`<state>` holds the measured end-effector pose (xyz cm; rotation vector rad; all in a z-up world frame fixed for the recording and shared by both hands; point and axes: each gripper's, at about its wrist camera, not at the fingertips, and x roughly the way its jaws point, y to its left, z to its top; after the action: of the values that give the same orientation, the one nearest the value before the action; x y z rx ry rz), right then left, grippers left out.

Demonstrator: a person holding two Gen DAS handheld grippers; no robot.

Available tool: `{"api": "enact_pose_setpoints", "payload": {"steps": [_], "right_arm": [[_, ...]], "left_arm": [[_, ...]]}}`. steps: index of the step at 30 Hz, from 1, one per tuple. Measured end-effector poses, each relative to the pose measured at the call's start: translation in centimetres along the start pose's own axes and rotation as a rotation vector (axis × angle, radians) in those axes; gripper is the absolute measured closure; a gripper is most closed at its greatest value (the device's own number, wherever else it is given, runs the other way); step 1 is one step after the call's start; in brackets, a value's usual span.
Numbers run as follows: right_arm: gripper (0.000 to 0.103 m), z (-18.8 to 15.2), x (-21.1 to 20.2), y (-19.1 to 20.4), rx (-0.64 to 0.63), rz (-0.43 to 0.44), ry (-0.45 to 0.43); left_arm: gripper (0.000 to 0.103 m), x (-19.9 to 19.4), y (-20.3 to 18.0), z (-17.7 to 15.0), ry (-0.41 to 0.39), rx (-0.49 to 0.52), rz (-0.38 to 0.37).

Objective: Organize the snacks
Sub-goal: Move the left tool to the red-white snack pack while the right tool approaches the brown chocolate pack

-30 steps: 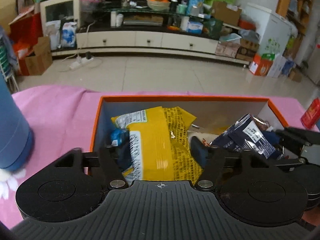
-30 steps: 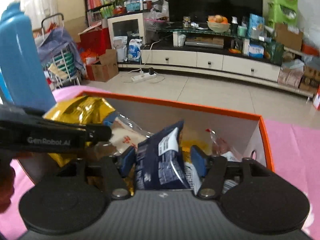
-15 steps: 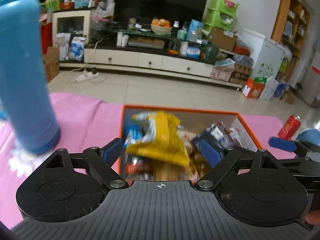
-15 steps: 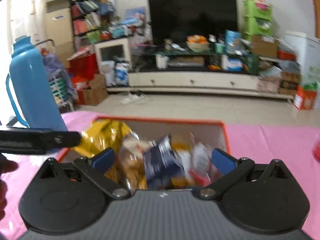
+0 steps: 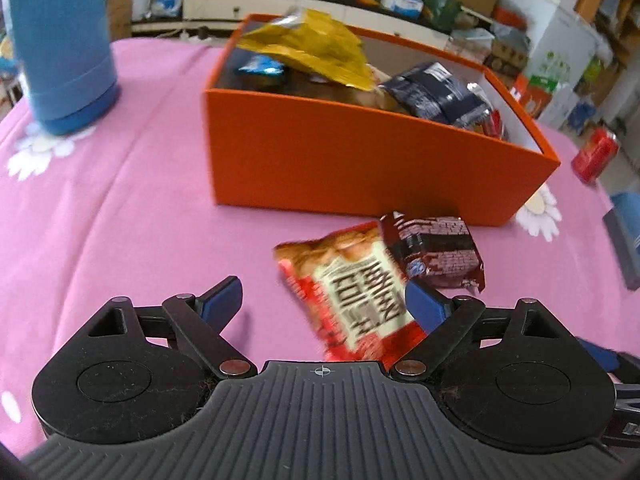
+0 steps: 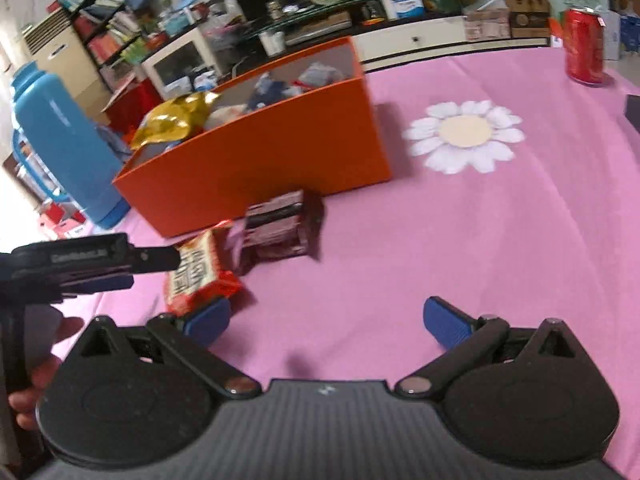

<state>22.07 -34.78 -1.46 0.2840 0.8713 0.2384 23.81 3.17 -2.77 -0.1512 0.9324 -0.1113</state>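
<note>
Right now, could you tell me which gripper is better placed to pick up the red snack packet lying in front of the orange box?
Left. The red snack packet lies between the left gripper's opening jaws, untouched; the right gripper is open over bare cloth beside it.

My left claw (image 5: 322, 304) tilts down, jaws opening; my right claw (image 6: 338, 322) gapes fully wide, empty.

Snacks in and beside the orange box (image 5: 360, 160)

Yellow bag (image 5: 312, 46) and dark packet (image 5: 436, 94) inside; red packet (image 5: 356, 300) and brown packet (image 5: 436, 252) lie touching at its 6 o'clock.
</note>
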Motion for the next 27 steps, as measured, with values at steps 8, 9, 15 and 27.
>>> {"api": "enact_pose_setpoints", "payload": {"steps": [8,9,15,27], "right_arm": [[0.000,0.9,-0.8,-1.1,0.014,-0.009,-0.029],[0.000,0.8,-0.7,-1.1,0.013,-0.009,-0.024],[0.000,0.5,-0.3,-0.4,-0.022,-0.010,-0.010],[0.001,5.2,9.2,6.4,-0.201,-0.063,-0.003]], "left_arm": [[0.050,3.2,-1.0,0.9,0.058,-0.018,0.012],[0.057,3.0,-0.6,0.8,0.066,-0.033,-0.011],[0.065,0.2,2.8,-2.3,0.092,-0.040,-0.055],[0.060,-1.0,6.4,-3.7,0.086,-0.113,-0.067]]}}
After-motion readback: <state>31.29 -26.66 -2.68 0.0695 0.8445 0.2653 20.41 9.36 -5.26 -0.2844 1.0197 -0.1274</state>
